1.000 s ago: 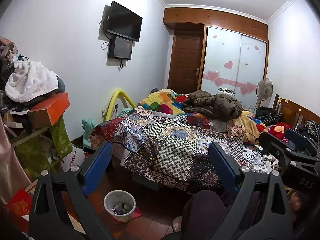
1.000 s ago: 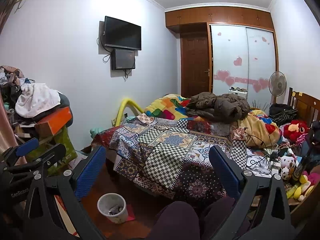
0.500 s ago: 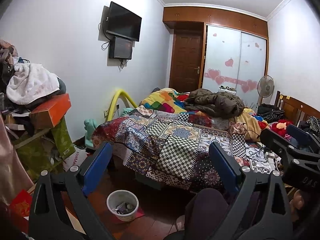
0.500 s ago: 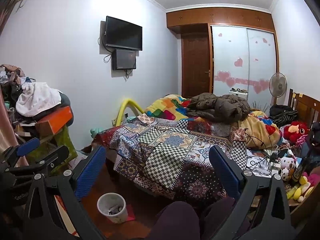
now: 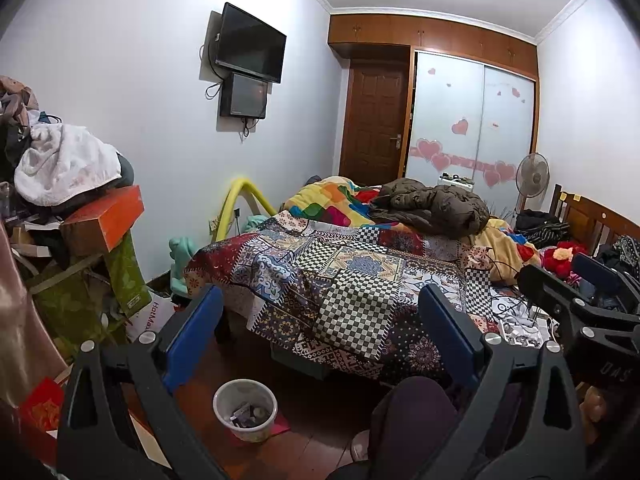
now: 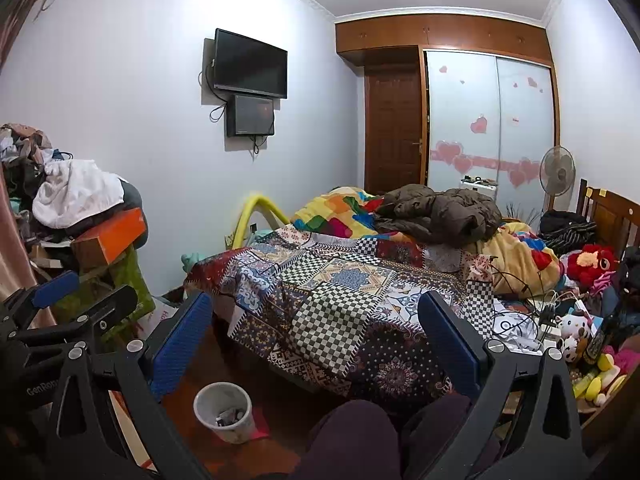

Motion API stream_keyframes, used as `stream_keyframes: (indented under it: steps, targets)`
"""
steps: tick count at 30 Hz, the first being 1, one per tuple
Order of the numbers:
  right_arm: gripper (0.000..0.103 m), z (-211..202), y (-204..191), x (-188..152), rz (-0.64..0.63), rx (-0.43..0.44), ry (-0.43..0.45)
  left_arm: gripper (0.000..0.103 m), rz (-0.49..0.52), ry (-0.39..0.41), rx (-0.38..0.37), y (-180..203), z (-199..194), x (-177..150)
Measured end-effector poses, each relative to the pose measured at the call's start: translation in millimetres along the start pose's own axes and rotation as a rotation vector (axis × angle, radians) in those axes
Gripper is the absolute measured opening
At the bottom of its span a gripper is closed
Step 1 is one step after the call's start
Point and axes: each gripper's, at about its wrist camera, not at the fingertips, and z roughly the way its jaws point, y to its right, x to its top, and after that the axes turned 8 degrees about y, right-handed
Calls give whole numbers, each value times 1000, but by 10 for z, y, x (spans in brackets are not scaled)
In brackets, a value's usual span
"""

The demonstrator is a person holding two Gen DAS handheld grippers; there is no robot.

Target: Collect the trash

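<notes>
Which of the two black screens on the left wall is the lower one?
The small, boxy black screen, with cables dangling beneath it. The wide flat black television hangs directly above it, larger and tilted out from the wall.

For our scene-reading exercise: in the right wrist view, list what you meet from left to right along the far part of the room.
Orange box → wall television → brown door → heart-decorated wardrobe doors → standing fan → red plush toy.
</notes>
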Motion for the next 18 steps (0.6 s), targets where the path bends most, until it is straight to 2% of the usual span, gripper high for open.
stream_keyframes:
  steps: [18]
  targets:
    - [102,-24,119,-11,-7,0,5,102,17,9,-8,36,-30,2]
